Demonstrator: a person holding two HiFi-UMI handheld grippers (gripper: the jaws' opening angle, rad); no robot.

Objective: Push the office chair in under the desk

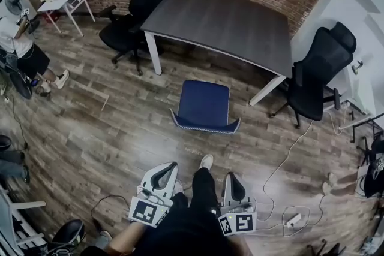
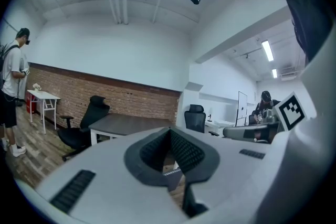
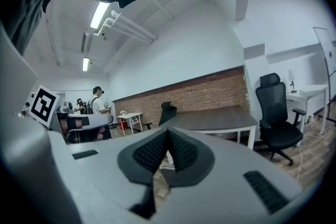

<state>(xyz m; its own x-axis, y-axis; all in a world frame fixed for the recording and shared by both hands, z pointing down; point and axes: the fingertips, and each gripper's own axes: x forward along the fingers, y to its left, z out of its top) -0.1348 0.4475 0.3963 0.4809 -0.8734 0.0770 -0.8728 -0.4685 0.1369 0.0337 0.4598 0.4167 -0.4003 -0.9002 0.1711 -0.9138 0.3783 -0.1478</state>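
Pushing has not begun: the blue office chair (image 1: 204, 106) stands clear of the table's (image 1: 222, 24) near edge, with the left tongs (image 1: 162, 177) and right tongs (image 1: 234, 187) pressed together, empty.

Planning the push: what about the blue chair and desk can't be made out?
Base of the blue chair: head view, under its seat.
That chair, gripper views: mostly behind left hand-held gripper and right hand-held gripper.
Far legs of the desk: head view, under its top.

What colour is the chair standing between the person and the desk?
The chair is dark blue; the head view shows it best.
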